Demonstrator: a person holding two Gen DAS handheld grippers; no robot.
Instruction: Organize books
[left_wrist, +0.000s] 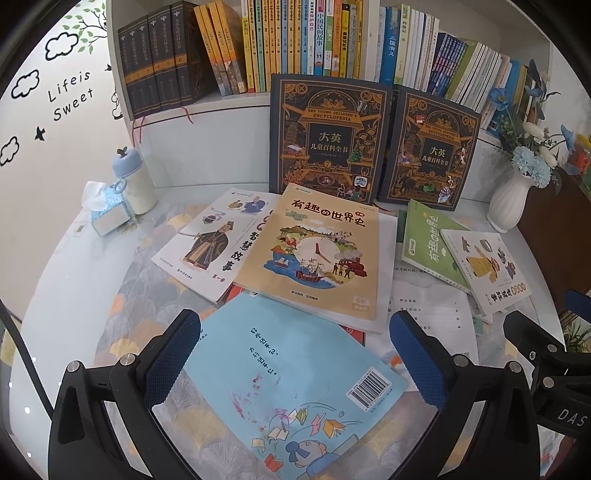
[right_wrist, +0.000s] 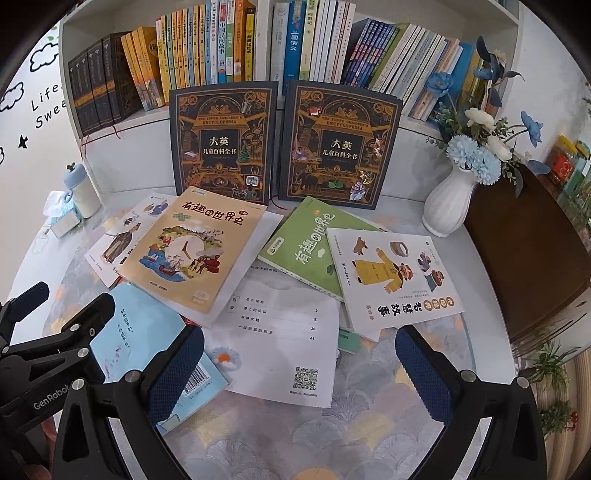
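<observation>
Your left tool (left_wrist: 295, 354) is spread wide and holds nothing, and your right tool (right_wrist: 299, 365) is wide and bare too. Both hang over a surface (right_wrist: 369, 435) with a leafy blue and yellow cover. Behind it is a white shelf (left_wrist: 236, 101) full of books, with two dark encyclopedias (right_wrist: 221, 142) leaning against it. A white vase (right_wrist: 448, 201) of blue flowers sits at the right, and a bottle (left_wrist: 135, 182) and tissue box (left_wrist: 107, 214) at the left. The light blue book (left_wrist: 291, 384) lies flat between your left fingers, not touched. The yellow book (left_wrist: 314, 251) lies just past it. A white sheet (right_wrist: 280, 332) lies between your right fingers.
</observation>
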